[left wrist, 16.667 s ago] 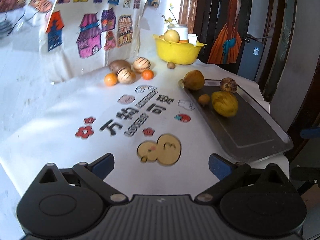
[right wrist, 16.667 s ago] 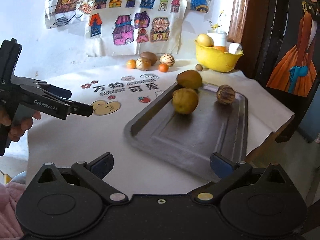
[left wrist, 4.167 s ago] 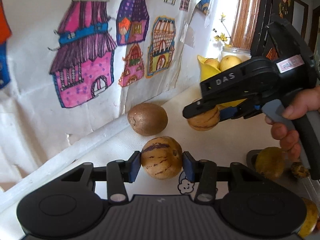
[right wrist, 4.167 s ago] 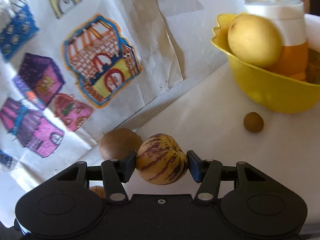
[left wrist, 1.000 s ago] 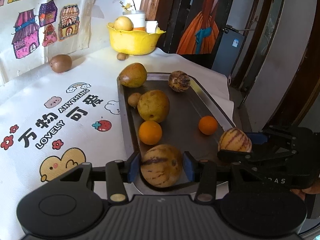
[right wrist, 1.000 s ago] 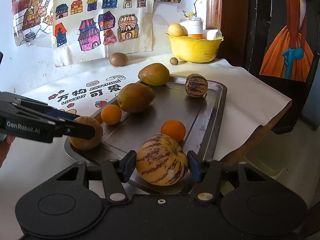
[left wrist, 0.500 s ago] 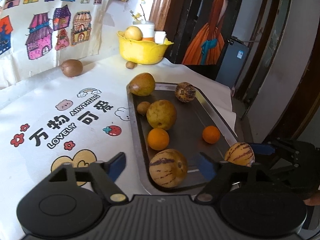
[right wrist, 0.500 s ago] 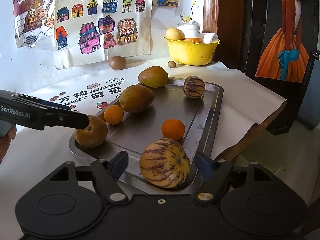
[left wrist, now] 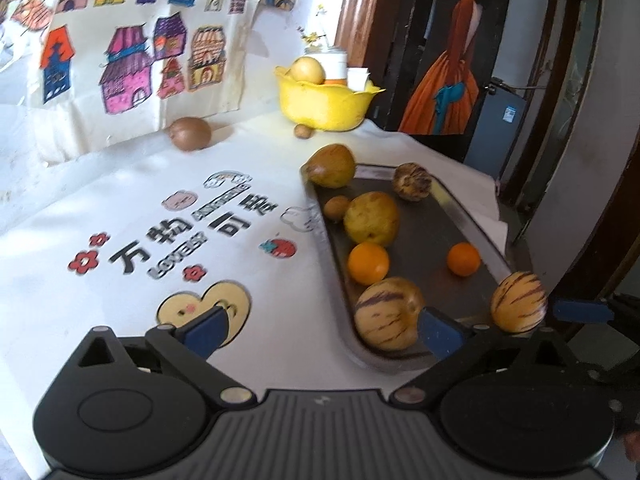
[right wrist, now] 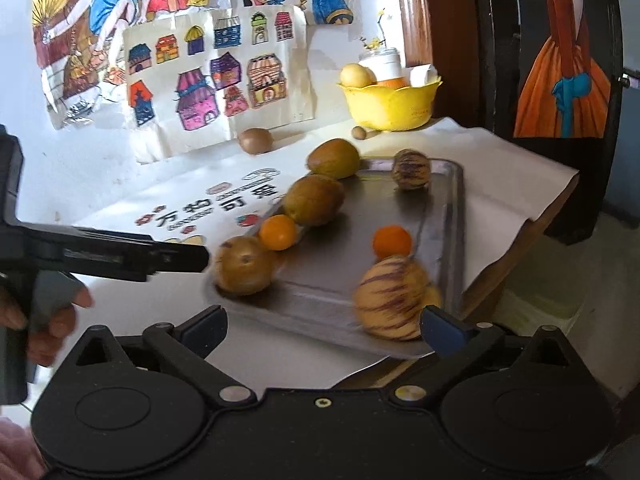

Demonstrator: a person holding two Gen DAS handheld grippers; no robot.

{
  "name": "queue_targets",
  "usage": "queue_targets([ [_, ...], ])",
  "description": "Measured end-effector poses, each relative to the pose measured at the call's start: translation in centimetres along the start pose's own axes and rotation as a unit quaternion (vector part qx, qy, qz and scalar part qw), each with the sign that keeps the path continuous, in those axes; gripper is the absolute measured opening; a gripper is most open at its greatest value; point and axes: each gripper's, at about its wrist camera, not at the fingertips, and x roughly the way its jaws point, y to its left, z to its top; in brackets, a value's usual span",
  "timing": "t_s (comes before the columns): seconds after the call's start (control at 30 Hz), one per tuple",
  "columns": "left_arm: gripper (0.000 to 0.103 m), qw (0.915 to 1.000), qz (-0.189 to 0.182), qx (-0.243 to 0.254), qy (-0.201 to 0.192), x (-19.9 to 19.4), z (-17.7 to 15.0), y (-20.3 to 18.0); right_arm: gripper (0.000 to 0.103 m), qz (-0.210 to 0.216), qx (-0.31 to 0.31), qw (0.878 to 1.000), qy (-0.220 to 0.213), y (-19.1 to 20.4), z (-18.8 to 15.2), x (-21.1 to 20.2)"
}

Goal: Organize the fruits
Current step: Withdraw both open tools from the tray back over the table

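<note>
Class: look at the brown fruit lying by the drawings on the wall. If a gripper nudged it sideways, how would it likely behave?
The brown fruit looks smooth and egg-shaped, so it would probably roll, perhaps wobbling. The flat white tablecloth shows nothing nearby to stop it. It seems firm, unlikely to squash.

Daylight washes the white tablecloth (left wrist: 120, 184) to near glare, brightest toward the wall at left. Fruit throws soft shadows on the dark tray (right wrist: 448, 216), whose metal shines. The striped melon (right wrist: 394, 298) nearest the lens is motion-blurred. Fisheye curvature bends doorframes, and the corners fall black.
</note>
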Motion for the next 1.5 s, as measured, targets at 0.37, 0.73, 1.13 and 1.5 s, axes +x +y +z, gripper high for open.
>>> queue_targets([
  [0.37, 0.103, 0.9985, 0.039, -0.038, 0.006, -1.7, -1.9, 3.4, 0.102, 0.011, -0.014, 1.000, -0.005, 5.4, -1.6, -0.2],
  [0.73, 0.103, 0.9926, 0.101, -0.067, -0.007, -4.3, -3.0, 7.2, 0.102, 0.010, 0.009, 1.000, -0.018, 9.4, -3.2, 0.6],
  [1.13, 0.103, 0.9795, 0.189, -0.058, -0.039, -6.4, -3.7, 9.9, 0.102, 0.029, 0.027, 0.999, 0.008, 13.0, -4.3, 1.4],
  [1.5, 0.103, 0.9751, 0.211, -0.003, -0.069, -6.3, -2.9, 10.5, 0.102, 0.024, -0.015, 1.000, -0.003, 14.6, -1.7, 2.1],
])
